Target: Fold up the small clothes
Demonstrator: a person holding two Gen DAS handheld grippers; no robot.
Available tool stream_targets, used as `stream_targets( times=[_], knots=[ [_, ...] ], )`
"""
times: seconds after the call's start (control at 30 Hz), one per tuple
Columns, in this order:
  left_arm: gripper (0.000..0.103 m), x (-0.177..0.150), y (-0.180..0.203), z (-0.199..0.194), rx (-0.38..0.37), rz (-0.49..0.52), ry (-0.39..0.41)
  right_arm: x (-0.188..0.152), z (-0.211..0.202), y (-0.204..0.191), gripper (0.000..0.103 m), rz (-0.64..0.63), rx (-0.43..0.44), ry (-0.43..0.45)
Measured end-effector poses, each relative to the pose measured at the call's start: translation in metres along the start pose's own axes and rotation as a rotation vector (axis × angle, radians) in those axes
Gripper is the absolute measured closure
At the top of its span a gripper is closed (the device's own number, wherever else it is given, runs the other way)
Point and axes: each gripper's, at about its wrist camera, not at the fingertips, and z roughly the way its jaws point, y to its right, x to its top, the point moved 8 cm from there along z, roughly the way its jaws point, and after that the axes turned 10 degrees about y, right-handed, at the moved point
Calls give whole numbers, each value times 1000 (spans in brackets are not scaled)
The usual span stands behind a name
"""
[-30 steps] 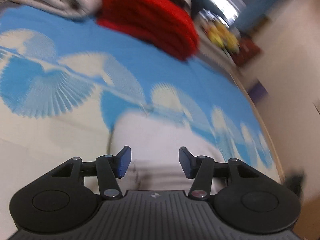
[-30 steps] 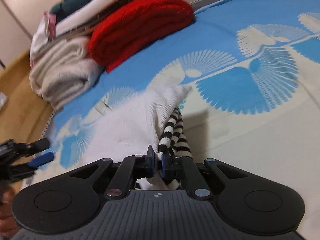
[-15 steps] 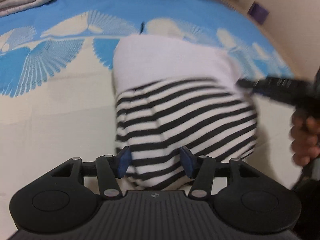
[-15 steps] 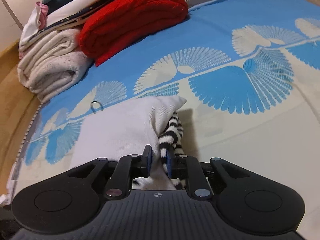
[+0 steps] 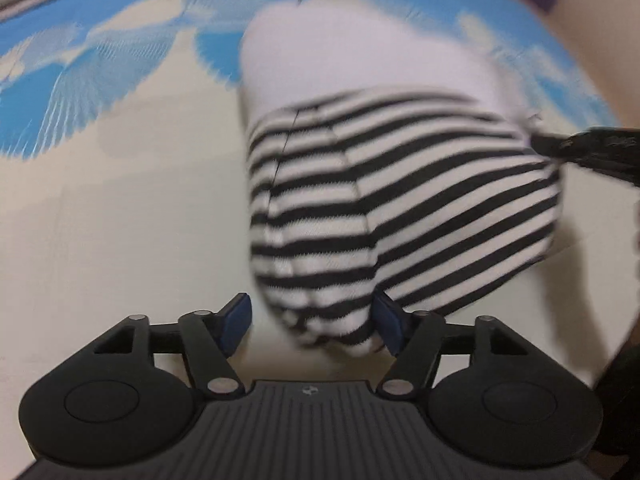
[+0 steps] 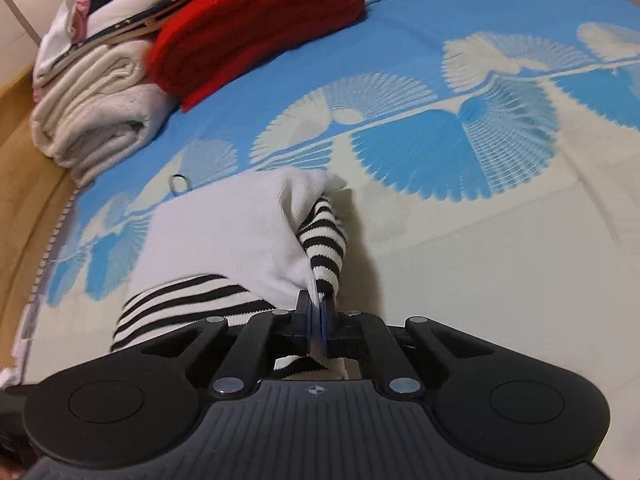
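Observation:
A small garment, white on top and black-and-white striped below (image 5: 392, 200), lies on the blue and cream patterned cloth (image 5: 100, 220). My left gripper (image 5: 312, 322) is open, its blue pads either side of the striped hem's near edge. My right gripper (image 6: 318, 316) is shut on the garment (image 6: 240, 232), pinching white and striped fabric together at its right edge. The right gripper's tip also shows in the left wrist view (image 5: 588, 152), at the garment's right side.
A folded red knit (image 6: 256, 32) and a folded cream garment (image 6: 96, 116) lie at the back left, with more stacked clothes (image 6: 120, 4) behind. A small metal ring (image 6: 179, 182) lies beyond the garment. The wooden table edge (image 6: 24, 168) runs along the left.
My left gripper has come down and closer to the striped hem, still open. My right gripper has closed tighter on the fabric, and more striped cloth now shows beside it.

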Motion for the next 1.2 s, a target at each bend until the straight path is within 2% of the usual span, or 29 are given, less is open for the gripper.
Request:
stream_targets(
  times=[0.1, 0.17, 0.2, 0.23, 0.27, 0.33, 0.4, 0.5, 0.6, 0.7, 0.8, 0.87, 0.9, 0.93, 0.97, 1.07, 1.2],
  knots=[
    [28, 5, 2, -22, 45, -25, 65, -13, 6, -9, 97, -81, -8, -67],
    [23, 10, 2, -46, 117, -37, 141, -17, 3, -12, 91, -165, -71, -77],
    [18, 13, 3, -60, 152, -42, 173, -15, -2, -13, 83, -193, -95, -60],
    [18, 16, 4, -76, 180, -42, 216, -12, -10, -14, 74, -219, -109, -37],
    [17, 19, 7, -91, 198, -35, 260, -8, -20, -19, 70, -248, -111, -3],
    [14, 20, 16, -122, 222, -10, 338, -2, -44, -29, 53, -315, -113, 63],
    [0, 15, 25, -151, 224, 9, 414, 3, -73, -39, 46, -361, -115, 127],
    [0, 0, 52, -186, 204, 29, 507, 5, -124, -52, 37, -350, -73, 223],
    [0, -29, 71, -210, 185, 14, 537, -9, -169, -61, 33, -358, -81, 285],
    [0, -64, 83, -222, 195, -43, 528, -35, -205, -62, 32, -352, -118, 305],
    [0, -96, 88, -213, 216, -111, 527, -69, -224, -57, 31, -327, -146, 301],
    [0, -115, 94, -194, 248, -68, 486, -93, -229, -53, 31, -337, -149, 299],
    [0, -117, 98, -186, 257, -58, 445, -105, -228, -51, 31, -341, -156, 284],
    [0, -115, 100, -184, 250, -63, 443, -112, -225, -49, 31, -341, -165, 255],
    [0, -111, 102, -186, 245, -66, 477, -115, -223, -50, 31, -339, -167, 242],
    [0, -101, 103, -184, 268, -52, 515, -110, -218, -57, 31, -362, -163, 291],
    [0, -99, 97, -175, 260, -111, 484, -114, -203, -64, 31, -382, -159, 271]
  ],
)
